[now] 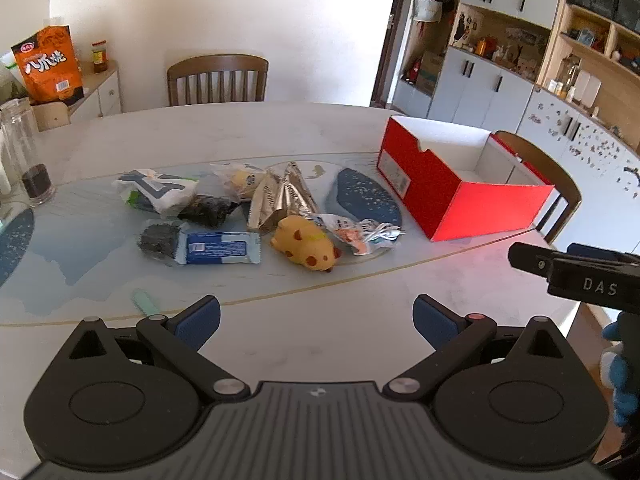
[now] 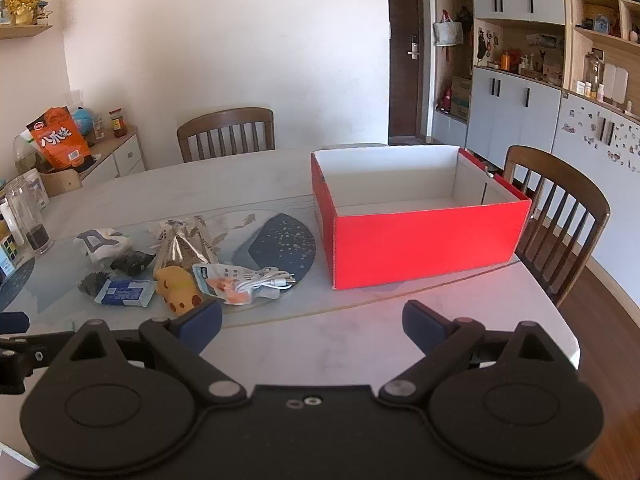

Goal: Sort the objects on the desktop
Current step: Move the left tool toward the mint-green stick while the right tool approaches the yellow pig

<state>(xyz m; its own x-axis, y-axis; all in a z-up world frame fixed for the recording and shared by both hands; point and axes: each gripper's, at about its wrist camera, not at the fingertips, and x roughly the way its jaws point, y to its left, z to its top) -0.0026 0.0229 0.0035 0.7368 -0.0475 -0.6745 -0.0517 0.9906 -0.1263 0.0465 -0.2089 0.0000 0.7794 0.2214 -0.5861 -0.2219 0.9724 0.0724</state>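
A pile of small objects lies on the table: a yellow spotted toy [image 1: 306, 245] [image 2: 178, 289], a blue wrapped packet [image 1: 218, 247] [image 2: 126, 293], a silver foil packet [image 1: 280, 196] [image 2: 186, 246], a white cable [image 1: 382, 231] [image 2: 266, 282], dark lumps [image 1: 208, 208] and a white-blue bag [image 1: 158, 190] [image 2: 100, 242]. An open red box [image 1: 460, 196] [image 2: 416, 240] stands to their right, nothing visible inside. My left gripper [image 1: 316, 318] is open and empty, short of the pile. My right gripper [image 2: 312, 324] is open and empty, before the box.
A glass with dark contents [image 1: 36, 176] [image 2: 34, 232] stands at the table's left. Wooden chairs [image 1: 218, 78] [image 2: 560, 216] stand behind and right of the table. An orange snack bag [image 1: 50, 64] sits on a side cabinet. A green strip [image 1: 145, 302] lies near my left gripper.
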